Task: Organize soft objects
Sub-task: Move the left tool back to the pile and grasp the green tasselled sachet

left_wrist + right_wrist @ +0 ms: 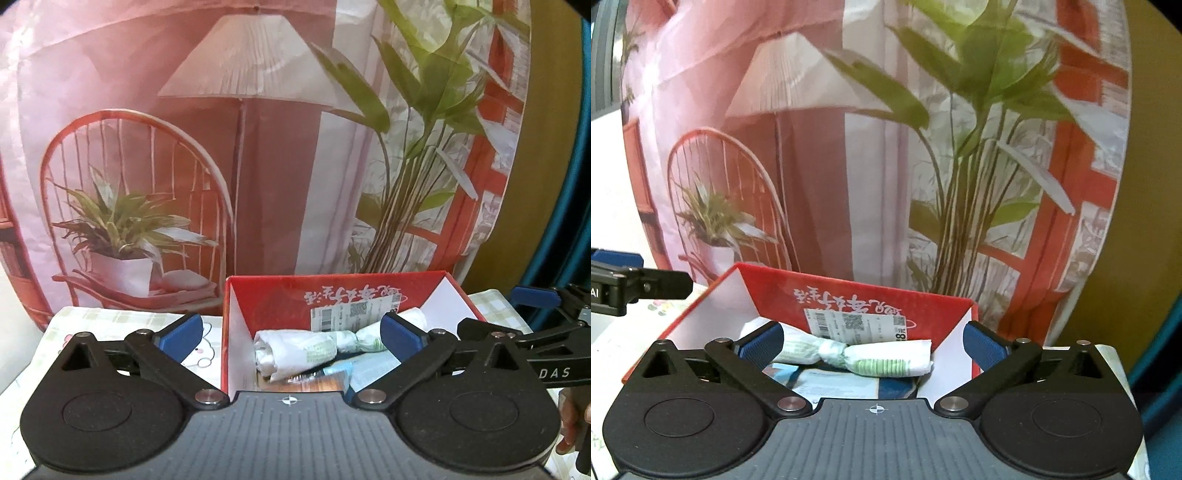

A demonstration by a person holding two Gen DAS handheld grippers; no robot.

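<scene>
A red cardboard box (266,299) (768,291) with white inner side walls stands open on the table. Inside it lies a twisted white and green plastic bag (306,350) (871,356), resting on flat blue and white packets (369,369) (834,384). My left gripper (291,334) is open just above the box's near side, its blue pads wide on either side of the bag and touching nothing. My right gripper (873,345) is open in the same way over the bag, with nothing held. Each gripper shows at the edge of the other's view.
A printed cloth backdrop (240,147) with a lamp, a chair and plants hangs close behind the box. A pale checked tablecloth (110,321) covers the table. A hand (570,424) holds the right gripper's handle at the lower right. A teal edge (583,184) runs down the far right.
</scene>
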